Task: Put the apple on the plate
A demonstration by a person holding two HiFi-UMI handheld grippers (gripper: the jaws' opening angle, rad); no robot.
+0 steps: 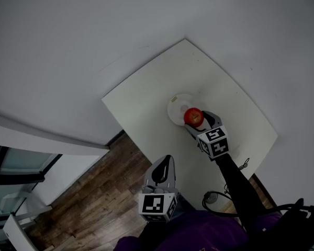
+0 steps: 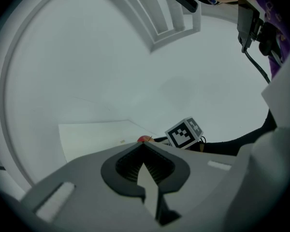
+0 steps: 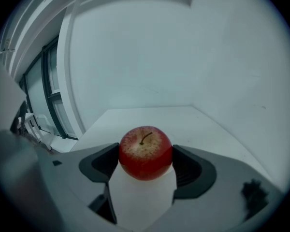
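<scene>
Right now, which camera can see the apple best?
The right gripper view. The apple sits big in the middle, gripped between the jaws, with its stem showing. The head view shows it small and red from above, at the edge of the plate. The left gripper view shows only a tiny red sliver far off.

Red apple [image 3: 145, 152], white plate [image 1: 175, 105], cream table [image 1: 146, 106], brown wood-grain floor [image 1: 102, 192].

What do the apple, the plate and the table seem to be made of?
The apple: red skin, yellow speckles, brown stem, dull sheen; real fruit or plastic, I cannot tell. The plate: white and smooth, perhaps ceramic or plastic. The table: matte off-white board, probably laminate or painted wood.
</scene>
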